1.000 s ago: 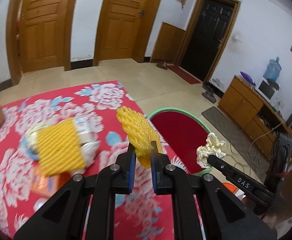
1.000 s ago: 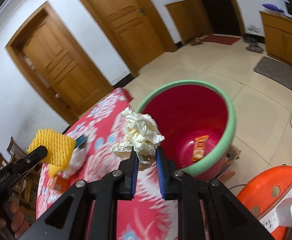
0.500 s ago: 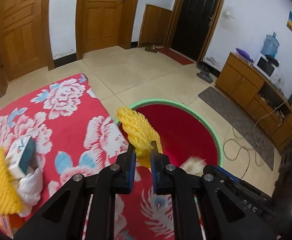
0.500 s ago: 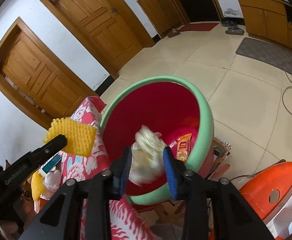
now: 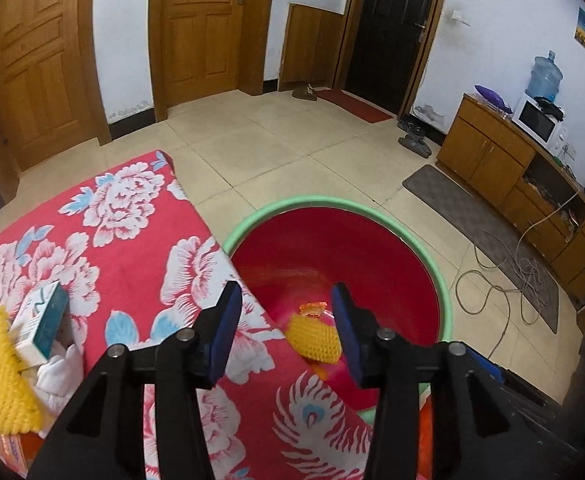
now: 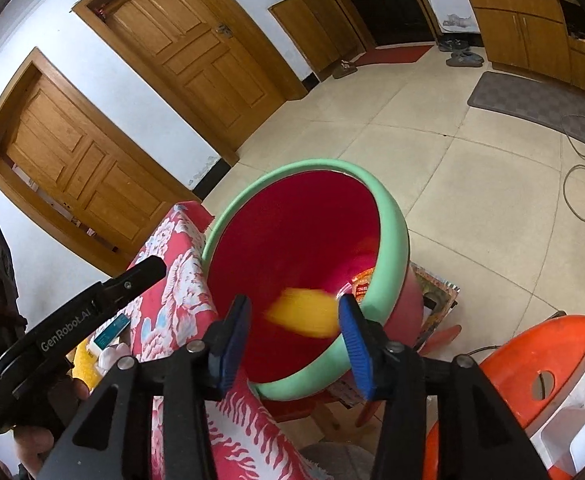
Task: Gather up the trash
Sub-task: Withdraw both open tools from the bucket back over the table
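Note:
A red basin with a green rim (image 5: 442,280) (image 6: 392,216) stands beside the table with the red flowered cloth (image 5: 104,240) (image 6: 172,280). My left gripper (image 5: 286,328) is open and empty above the basin's near edge. A yellow foam net (image 5: 312,338) (image 6: 304,316) is falling inside the basin, blurred in the right wrist view. My right gripper (image 6: 294,334) is open and empty over the basin. An orange snack wrapper (image 6: 362,284) lies at the basin's bottom. More trash lies on the table at left: another yellow foam net (image 5: 0,376), a small white and teal box (image 5: 42,322) and white tissue (image 5: 60,372).
An orange plastic stool (image 6: 532,356) stands to the right of the basin. Cables (image 5: 504,276) and a grey mat (image 5: 480,240) lie on the tiled floor. A wooden cabinet (image 5: 512,168) lines the right wall. Wooden doors (image 5: 204,28) are at the back.
My left gripper opened and let go of the yellow foam net, which drops into the basin. My right gripper opened wider; the crumpled paper it released has gone from view.

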`<state>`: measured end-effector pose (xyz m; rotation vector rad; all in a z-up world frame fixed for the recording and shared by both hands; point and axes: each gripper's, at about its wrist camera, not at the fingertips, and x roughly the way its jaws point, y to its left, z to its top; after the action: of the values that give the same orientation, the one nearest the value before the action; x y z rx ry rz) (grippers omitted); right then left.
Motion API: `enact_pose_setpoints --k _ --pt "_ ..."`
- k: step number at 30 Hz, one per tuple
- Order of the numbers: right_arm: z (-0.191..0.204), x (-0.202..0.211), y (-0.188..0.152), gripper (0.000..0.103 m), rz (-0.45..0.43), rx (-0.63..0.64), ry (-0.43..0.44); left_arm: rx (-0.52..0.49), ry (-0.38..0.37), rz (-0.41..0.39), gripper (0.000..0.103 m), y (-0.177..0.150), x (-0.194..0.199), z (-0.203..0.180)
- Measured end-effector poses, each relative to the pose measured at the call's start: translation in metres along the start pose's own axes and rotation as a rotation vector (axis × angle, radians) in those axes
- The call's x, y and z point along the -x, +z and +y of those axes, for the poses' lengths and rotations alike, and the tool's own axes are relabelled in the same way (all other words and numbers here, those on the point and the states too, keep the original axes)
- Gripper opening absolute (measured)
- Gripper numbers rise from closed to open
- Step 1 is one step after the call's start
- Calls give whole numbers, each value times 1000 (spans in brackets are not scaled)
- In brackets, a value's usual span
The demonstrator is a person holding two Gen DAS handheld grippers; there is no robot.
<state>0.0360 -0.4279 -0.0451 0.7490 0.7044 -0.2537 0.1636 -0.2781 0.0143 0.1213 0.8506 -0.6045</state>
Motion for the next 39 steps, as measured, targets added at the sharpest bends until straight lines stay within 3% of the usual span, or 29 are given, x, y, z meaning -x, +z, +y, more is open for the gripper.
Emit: enact_pose_setpoints --k 3,9,21,23,28,39 --pt "4 4 -3 54 1 13 10 14 40 -5 50 -4 10 1" --pt "8 18 -11 66 2 35 10 45 43 1 58 -16 28 9" --pt "25 58 -33 77 -16 111 49 118 86 -46 62 -49 92 37" --pt "30 61 -38 78 -11 131 68 135 101 -59 67 -55 103 45" --pt "32 69 -52 79 18 136 110 199 169 -66 74 -75 123 69" --pt "55 74 -81 81 50 215 139 420 344 9 74 -128 133 141"
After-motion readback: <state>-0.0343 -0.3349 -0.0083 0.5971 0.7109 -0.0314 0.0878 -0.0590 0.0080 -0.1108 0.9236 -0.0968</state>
